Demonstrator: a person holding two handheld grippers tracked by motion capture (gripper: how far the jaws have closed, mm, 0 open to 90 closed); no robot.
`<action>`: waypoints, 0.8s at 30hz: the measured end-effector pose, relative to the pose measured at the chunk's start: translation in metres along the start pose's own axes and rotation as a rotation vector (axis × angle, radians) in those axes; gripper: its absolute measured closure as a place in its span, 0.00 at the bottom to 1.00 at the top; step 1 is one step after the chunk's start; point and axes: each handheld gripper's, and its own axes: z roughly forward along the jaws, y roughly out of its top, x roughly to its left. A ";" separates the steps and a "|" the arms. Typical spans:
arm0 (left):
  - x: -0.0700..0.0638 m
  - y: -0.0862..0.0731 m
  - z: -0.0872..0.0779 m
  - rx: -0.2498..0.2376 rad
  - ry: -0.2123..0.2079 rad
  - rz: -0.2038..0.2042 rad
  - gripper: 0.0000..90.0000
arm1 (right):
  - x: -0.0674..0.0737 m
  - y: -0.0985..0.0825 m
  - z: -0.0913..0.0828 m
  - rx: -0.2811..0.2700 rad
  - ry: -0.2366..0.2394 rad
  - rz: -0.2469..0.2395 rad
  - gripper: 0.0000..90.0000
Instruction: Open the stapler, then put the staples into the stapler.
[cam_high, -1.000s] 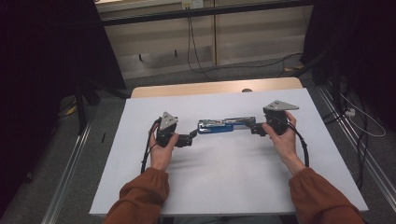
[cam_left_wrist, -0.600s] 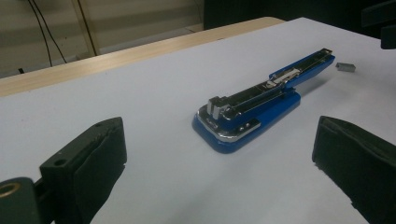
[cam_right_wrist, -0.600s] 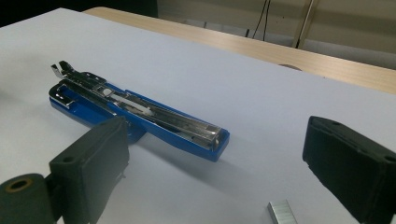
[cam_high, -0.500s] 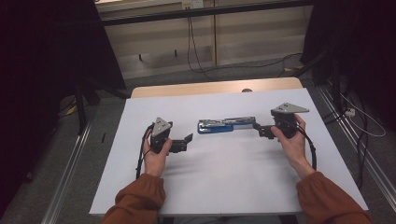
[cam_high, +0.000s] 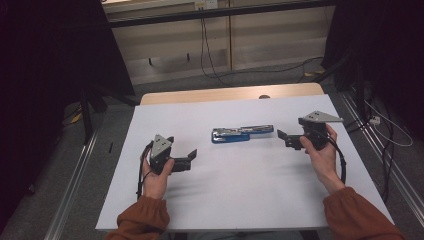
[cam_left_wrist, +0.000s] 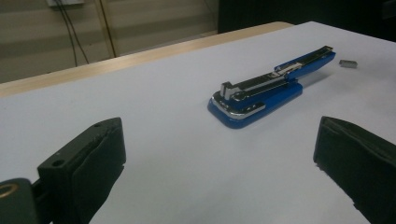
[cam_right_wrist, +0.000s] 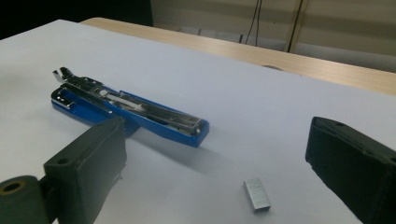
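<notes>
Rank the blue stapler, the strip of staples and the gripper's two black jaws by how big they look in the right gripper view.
1. Blue stapler, the longest shape in the right gripper view.
2. The two black jaws, alike in size; they sit nearest the camera, which inflates them, so their place against the stapler is unsure.
3. Strip of staples, plainly smallest.
</notes>
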 end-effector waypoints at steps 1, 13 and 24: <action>0.000 -0.001 -0.003 -0.002 -0.001 -0.003 0.03 | -0.001 0.001 -0.001 0.003 -0.003 0.003 0.06; 0.005 -0.015 -0.021 0.003 0.040 -0.027 0.03 | -0.022 0.006 0.001 0.107 0.050 0.023 0.08; -0.001 -0.012 -0.025 -0.042 -0.020 -0.011 0.03 | -0.036 0.012 0.008 0.192 0.110 0.010 0.12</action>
